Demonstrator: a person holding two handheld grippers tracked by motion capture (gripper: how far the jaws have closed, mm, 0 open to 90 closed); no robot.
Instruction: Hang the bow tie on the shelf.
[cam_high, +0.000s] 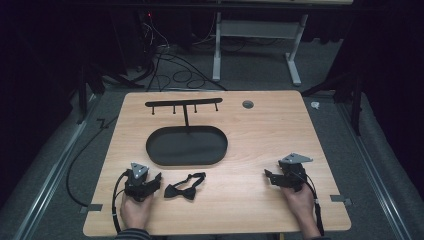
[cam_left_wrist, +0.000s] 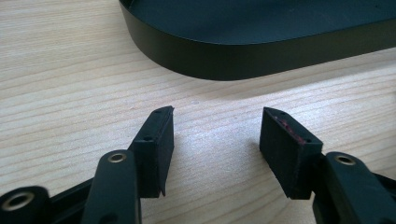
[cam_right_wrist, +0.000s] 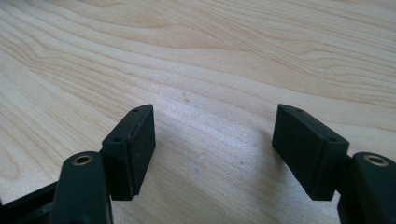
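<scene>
A small black fabric bow tie (cam_high: 185, 187) with a thin strap loop lies flat on the light wooden table (cam_high: 260, 135), near the front edge. It is just beside the left gripper (cam_high: 156, 179), on the side toward the middle of the table, and the two are close but do not seem to touch. The right gripper (cam_high: 267, 176) rests well apart from the bow tie, at the other side of the table.

Both grippers are of black hard plastic, each with a grey three-cornered plate on top and a black cable, and each is held by a hand from below. In the left gripper view the two jaws stand wide apart, with bare wood between them; nothing is held. The pads (cam_left_wrist: 159, 140) are flat, matte blocks, and one shows a reddish worn face. In the right gripper view the jaws stand wide apart too, over bare wood grain, and grip nothing.

Beyond the bow tie sits a black oval tray (cam_high: 152, 150) with a low smooth wall and a matte surface. From its far side rises a thin black metal stand (cam_high: 183, 104) with a crossbar and small hanging pegs. The table top has pale, wavy grain.
</scene>
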